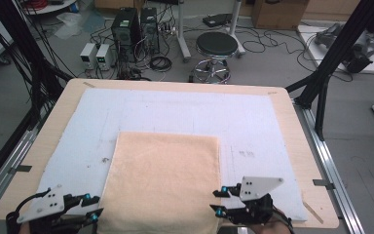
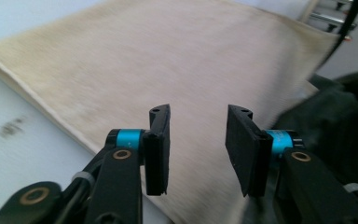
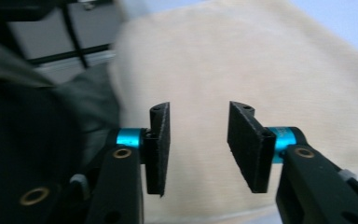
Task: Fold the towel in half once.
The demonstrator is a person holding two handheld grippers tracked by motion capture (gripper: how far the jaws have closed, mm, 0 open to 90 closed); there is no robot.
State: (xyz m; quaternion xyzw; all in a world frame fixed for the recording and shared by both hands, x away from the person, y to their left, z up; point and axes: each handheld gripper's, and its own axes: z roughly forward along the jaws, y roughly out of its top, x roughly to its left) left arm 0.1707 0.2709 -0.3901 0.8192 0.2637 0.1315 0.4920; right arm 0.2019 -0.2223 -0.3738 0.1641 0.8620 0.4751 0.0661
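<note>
A beige folded towel (image 1: pixel 163 180) lies flat on the near half of the white mat (image 1: pixel 175 107), its near edge at the table's front. My left gripper (image 1: pixel 93 205) sits at the towel's near left corner, pointing inward. In the left gripper view my left gripper (image 2: pixel 198 140) stands open just above the towel (image 2: pixel 168 60), with nothing between its pads. My right gripper (image 1: pixel 215 202) is at the near right corner, also pointing inward. In the right gripper view my right gripper (image 3: pixel 198 140) is open over the towel (image 3: pixel 242 60), and holds nothing.
The mat covers a wooden table (image 1: pixel 294 146). Behind the table stand a black stool (image 1: pixel 216 46), computer towers (image 1: pixel 126 29) and loose cables on the floor. Black frame posts (image 1: pixel 331 53) rise at both sides. The person's dark clothing (image 2: pixel 345 121) is close behind the towel's near edge.
</note>
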